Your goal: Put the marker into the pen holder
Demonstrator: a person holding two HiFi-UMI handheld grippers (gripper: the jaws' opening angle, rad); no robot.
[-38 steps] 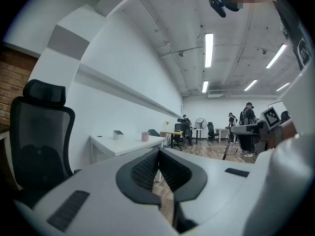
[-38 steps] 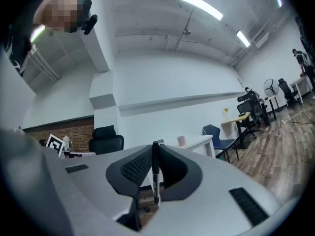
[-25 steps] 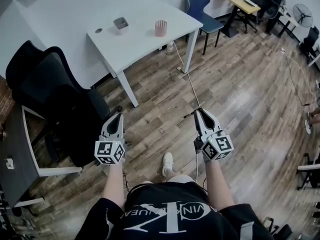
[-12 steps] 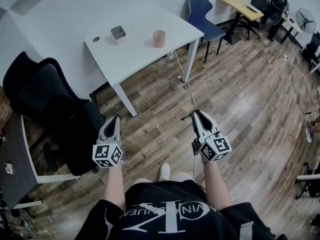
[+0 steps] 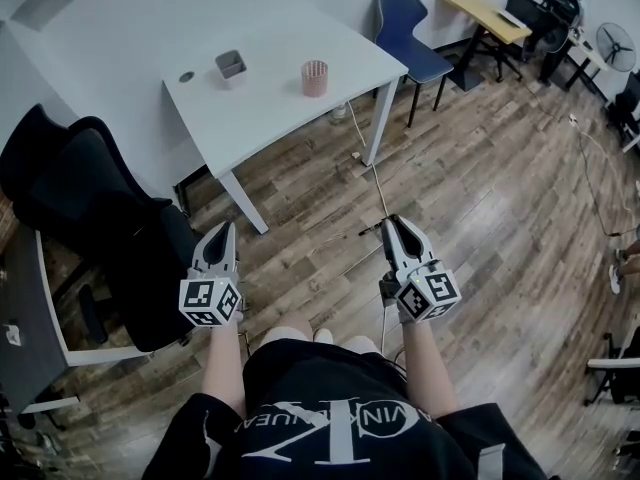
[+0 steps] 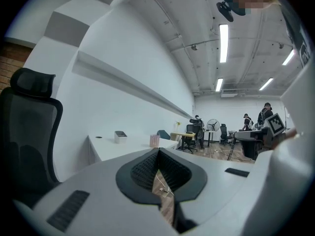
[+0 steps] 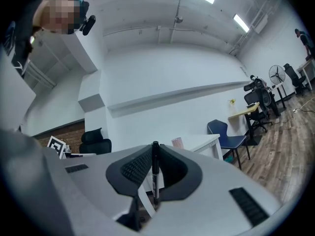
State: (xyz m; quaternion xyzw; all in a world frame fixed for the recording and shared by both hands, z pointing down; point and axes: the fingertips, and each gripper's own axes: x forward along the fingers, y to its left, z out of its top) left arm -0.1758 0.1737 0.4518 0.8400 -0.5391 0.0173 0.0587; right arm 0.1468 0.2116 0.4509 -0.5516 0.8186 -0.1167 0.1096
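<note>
I'm gripping the marker (image 7: pixel 155 175) in the R gripper (image 5: pixel 394 224), out over the floor; in the head view it's barely showing. L gripper (image 5: pixel 226 230) is sitting closed w/ nothing in it. Pen holder (image 5: pixel 314 78) is standing on the white table (image 5: pixel 270 108), well apart from both.

I see an office — a white rectangular table (image 5: pixel 290 108) bearing a pink mesh pen holder (image 5: pixel 314 78), a black mesh-backed swivel chair (image 5: pixel 100 198), a blue moulded chair (image 5: pixel 400 18). Long ceiling strip lights (image 6: pixel 224 43) run overhead — a yellow-topped desk (image 5: pixel 490 10) stands beyond.
</note>
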